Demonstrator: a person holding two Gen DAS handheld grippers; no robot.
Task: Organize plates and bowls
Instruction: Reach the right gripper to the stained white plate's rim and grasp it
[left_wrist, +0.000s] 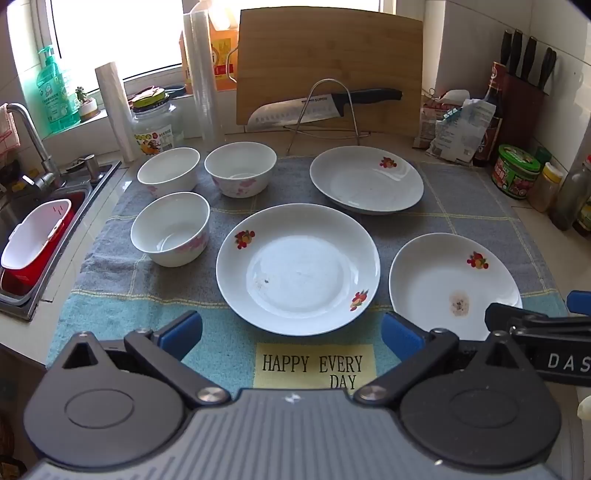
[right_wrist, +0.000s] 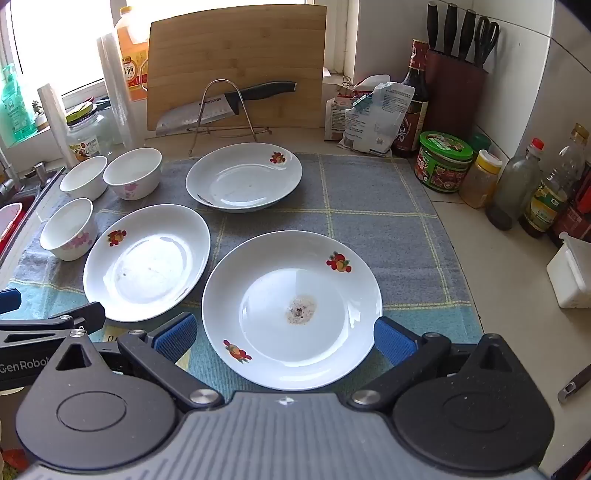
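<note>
Three white plates with fruit prints lie on a grey-and-teal towel (left_wrist: 480, 192): a middle plate (left_wrist: 297, 267), a far plate (left_wrist: 365, 181) and a stained right plate (left_wrist: 450, 284). Three white bowls with pink flowers stand at the left (left_wrist: 168, 170) (left_wrist: 240, 173) (left_wrist: 170, 232). My left gripper (left_wrist: 291, 334) hovers open over the middle plate's near rim, holding nothing. In the right wrist view my right gripper (right_wrist: 286, 338) is open above the stained plate (right_wrist: 291, 310), its blue pads (right_wrist: 395, 339) flanking the plate's near half, apart from it.
A sink (left_wrist: 55, 206) with a red-and-white basket lies left of the towel. Behind stand a cutting board (left_wrist: 328, 66) and a knife on a wire rack (left_wrist: 321, 107). Jars, bottles (right_wrist: 513, 184), a knife block (right_wrist: 454, 92) and a white box (right_wrist: 570, 273) crowd the right.
</note>
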